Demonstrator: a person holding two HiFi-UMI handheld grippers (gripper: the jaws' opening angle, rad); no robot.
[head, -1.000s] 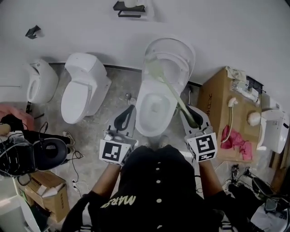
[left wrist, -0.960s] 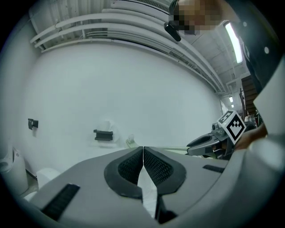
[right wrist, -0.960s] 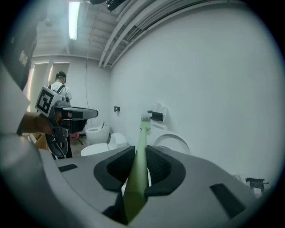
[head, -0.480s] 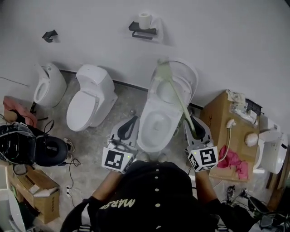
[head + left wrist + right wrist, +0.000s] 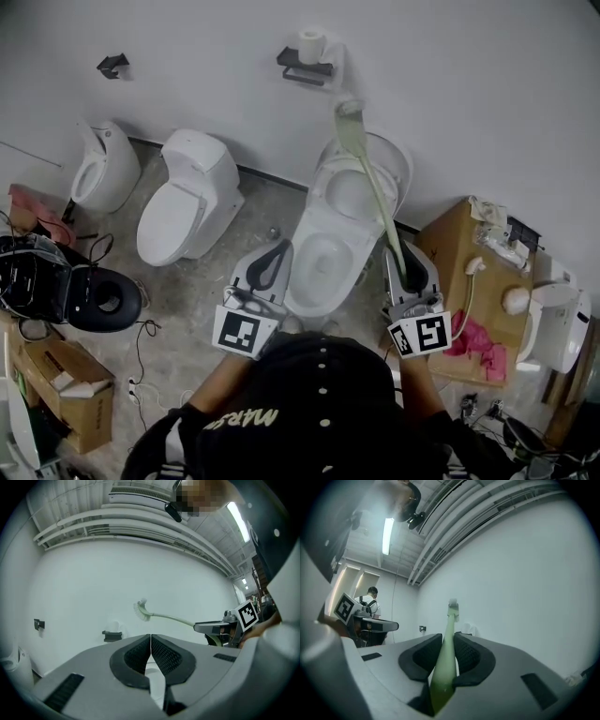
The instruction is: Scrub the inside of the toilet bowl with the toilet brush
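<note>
The white toilet (image 5: pixel 309 281) stands straight ahead with its lid (image 5: pixel 380 164) up and the bowl open. My right gripper (image 5: pixel 398 251) (image 5: pixel 447 641) is shut on the pale green handle of the toilet brush (image 5: pixel 375 202) (image 5: pixel 444 660). The brush slants up over the lid, with its head (image 5: pixel 349 120) (image 5: pixel 452 605) (image 5: pixel 140 610) in the air in front of the wall, outside the bowl. My left gripper (image 5: pixel 272 248) (image 5: pixel 150 637) is shut and holds nothing, just left of the bowl's rim.
A second toilet (image 5: pixel 187 202) and a urinal (image 5: pixel 98 169) stand to the left. A paper-roll holder (image 5: pixel 307 54) hangs on the wall. A cardboard box (image 5: pixel 450 253) with a pink cloth (image 5: pixel 480 339) sits close on the right. A black round device (image 5: pixel 98 302) and cables lie at left.
The brush has swung upward: its head rose from in front of the raised lid to above it, in front of the wall. Both grippers stay beside the bowl.
</note>
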